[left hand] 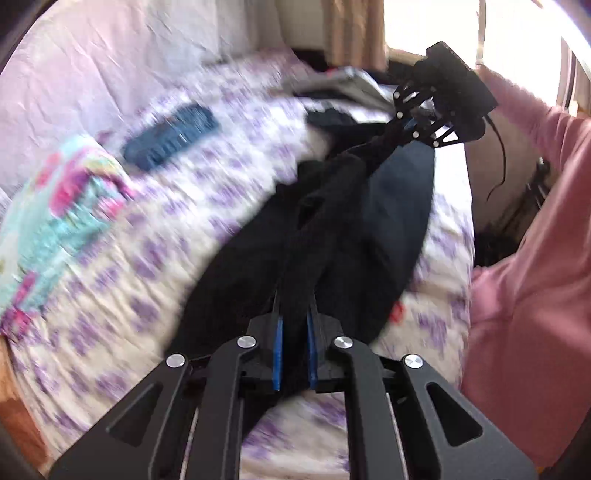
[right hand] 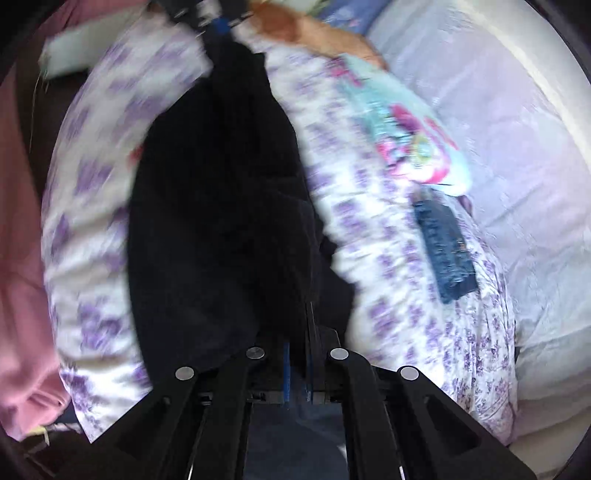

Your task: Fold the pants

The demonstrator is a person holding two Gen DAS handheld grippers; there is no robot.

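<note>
Black pants (left hand: 332,229) hang stretched between my two grippers above a bed with a purple-flowered cover (left hand: 147,258). My left gripper (left hand: 295,306) is shut on one end of the pants. My right gripper shows at the far end in the left wrist view (left hand: 413,122), shut on the other end. In the right wrist view the pants (right hand: 221,221) run from my right gripper (right hand: 299,332) up to the left gripper (right hand: 218,29) at the top. Both views are motion-blurred.
A blue remote-like object (left hand: 170,136) lies on the cover, beside a turquoise and pink patterned cloth (left hand: 55,206). A pale lilac sheet (right hand: 517,147) lies beyond. The person's pink sleeve (left hand: 528,295) is at the right. Folded clothes (left hand: 340,85) sit at the bed's far end.
</note>
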